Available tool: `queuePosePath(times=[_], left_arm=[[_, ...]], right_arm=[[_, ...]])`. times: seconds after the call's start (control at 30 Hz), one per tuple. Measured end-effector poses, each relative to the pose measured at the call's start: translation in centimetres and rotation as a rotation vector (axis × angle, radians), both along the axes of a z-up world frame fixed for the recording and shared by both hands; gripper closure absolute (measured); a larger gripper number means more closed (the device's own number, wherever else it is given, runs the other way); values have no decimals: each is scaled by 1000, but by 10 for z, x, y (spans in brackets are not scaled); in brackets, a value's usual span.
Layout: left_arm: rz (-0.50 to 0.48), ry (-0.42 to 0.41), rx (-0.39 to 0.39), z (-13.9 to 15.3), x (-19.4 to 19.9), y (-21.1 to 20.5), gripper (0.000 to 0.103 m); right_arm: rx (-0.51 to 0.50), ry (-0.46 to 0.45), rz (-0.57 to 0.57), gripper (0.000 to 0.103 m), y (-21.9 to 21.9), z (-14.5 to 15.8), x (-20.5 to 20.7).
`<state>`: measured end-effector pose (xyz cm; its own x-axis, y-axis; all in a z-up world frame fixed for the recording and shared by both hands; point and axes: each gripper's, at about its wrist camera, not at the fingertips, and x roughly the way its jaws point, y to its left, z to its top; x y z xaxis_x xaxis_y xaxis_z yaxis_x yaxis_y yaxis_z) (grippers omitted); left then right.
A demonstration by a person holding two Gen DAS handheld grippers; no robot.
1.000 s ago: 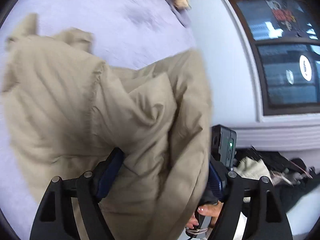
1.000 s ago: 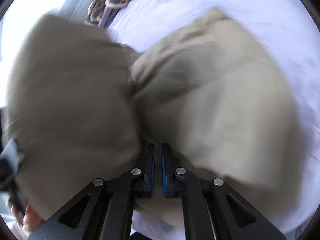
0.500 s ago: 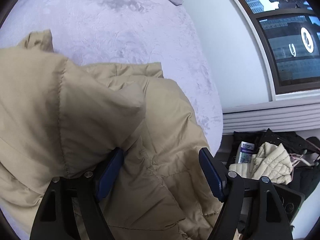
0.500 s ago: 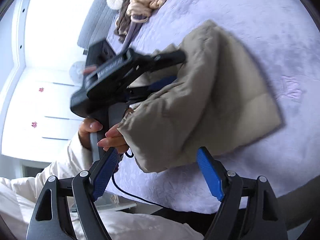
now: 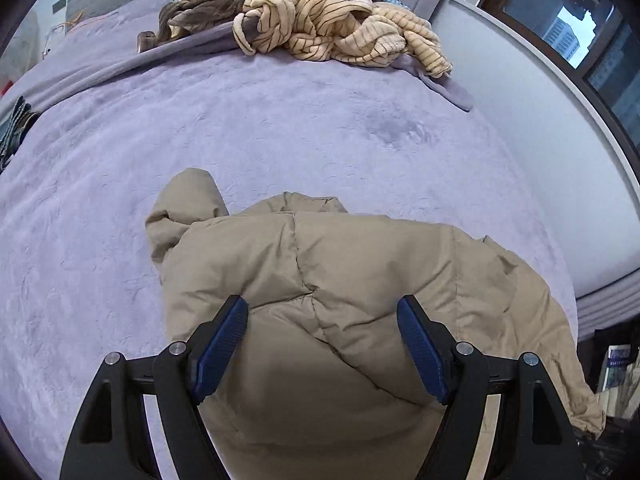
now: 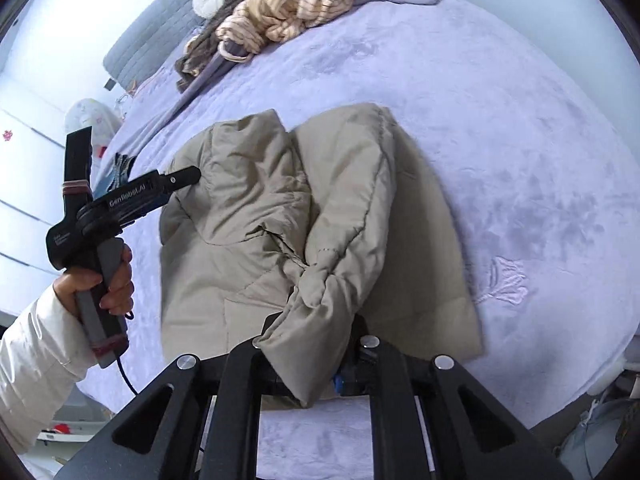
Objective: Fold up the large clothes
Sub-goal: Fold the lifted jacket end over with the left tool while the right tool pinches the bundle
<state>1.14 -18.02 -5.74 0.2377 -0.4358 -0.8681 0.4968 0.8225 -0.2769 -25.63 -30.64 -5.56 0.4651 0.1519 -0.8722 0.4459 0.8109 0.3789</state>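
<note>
From the left wrist, the puffy, quilted tan jacket (image 5: 360, 300) lies in soft folds on the plush lavender bedspread (image 5: 280, 132), filling the lower middle, and the left gripper (image 5: 322, 344) hangs over it with its blue-padded jaws spread wide, gripping nothing. From the right wrist, the same jacket sits at centre, one stitched sleeve running down to 6 o'clock, where the right gripper (image 6: 320, 376) is clamped on its cuff; a rumpled striped knit (image 6: 296, 4) lies at 12 o'clock.

"GenRobot.AI" is printed in white along the side of the left gripper (image 6: 176, 178); nothing else is legible.
</note>
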Motion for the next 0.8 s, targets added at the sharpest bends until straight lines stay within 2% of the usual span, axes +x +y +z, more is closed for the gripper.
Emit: queuePosePath(times=[0.13, 0.27, 0.33, 0.4, 0.47, 0.53, 0.6, 0.67, 0.8], left_arm=[[-94, -44, 8, -7, -15, -52, 25], [-158, -31, 7, -10, -31, -101, 25], [-172, -24, 19, -14, -36, -113, 25], [-175, -31, 42, -17, -37, -117, 25], [-167, -23, 45, -20, -34, -113, 25], [-156, -10, 40, -22, -31, -108, 25], [-147, 0, 34, -23, -28, -105, 25], [-147, -1, 36, -23, -28, -108, 25], [-141, -1, 45, -24, -27, -105, 25]], right_arm=[[-36, 46, -57, 90, -21, -8, -20], [-12, 95, -134, 88, -48, -32, -34], [56, 140, -151, 83, -62, -54, -38], [150, 157, -183, 75, -78, -64, -42], [178, 127, -176, 71, -89, -49, -47], [150, 34, -152, 62, -100, -18, -50], [146, -55, -132, 43, -112, 4, -43], [179, -101, -92, 41, -124, 15, -27], [189, -21, -75, 42, -141, -13, 31]])
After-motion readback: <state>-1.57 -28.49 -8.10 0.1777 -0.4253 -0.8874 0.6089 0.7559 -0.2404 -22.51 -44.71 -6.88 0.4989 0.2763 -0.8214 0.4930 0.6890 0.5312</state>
